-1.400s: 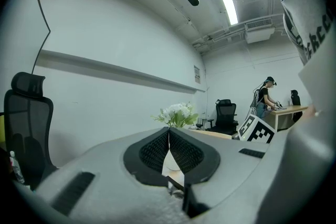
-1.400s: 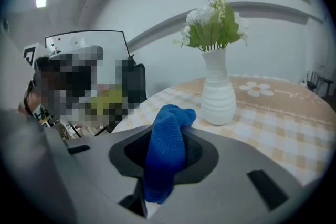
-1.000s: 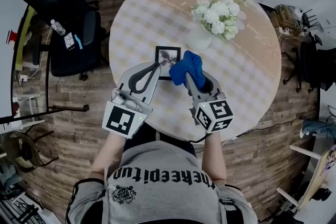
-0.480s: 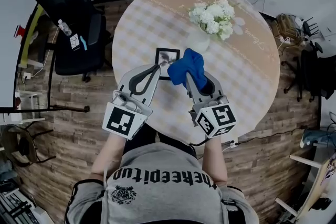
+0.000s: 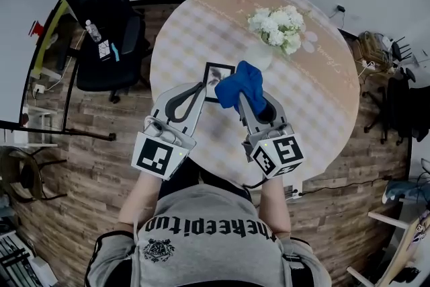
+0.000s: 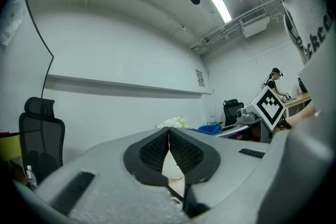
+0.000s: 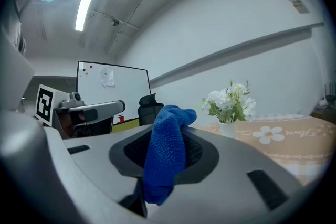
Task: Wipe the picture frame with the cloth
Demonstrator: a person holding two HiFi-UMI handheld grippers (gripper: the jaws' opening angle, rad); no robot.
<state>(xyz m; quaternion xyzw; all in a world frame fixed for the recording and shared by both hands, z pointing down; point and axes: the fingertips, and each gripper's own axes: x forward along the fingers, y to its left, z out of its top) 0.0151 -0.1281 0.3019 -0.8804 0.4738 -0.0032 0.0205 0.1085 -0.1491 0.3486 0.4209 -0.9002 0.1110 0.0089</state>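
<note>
A small black picture frame (image 5: 216,75) sits on the round checked table (image 5: 309,97). My right gripper (image 5: 243,96) is shut on a blue cloth (image 5: 240,83), which bunches over the frame's right side. In the right gripper view the cloth (image 7: 165,155) hangs from between the shut jaws and hides the tips. My left gripper (image 5: 201,85) is at the frame's left edge. Its jaws (image 6: 169,131) meet at the tips with nothing seen between them. Neither gripper view shows the frame.
White flowers (image 5: 277,25) in a pale vase (image 5: 259,58) stand just beyond the frame. A black office chair (image 5: 101,23) is left of the table on the wood floor. Clutter lies at the room's right edge.
The head view has drifted, so the table sits further right and lower in the picture. Both grippers and the cloth keep the same places by the frame.
</note>
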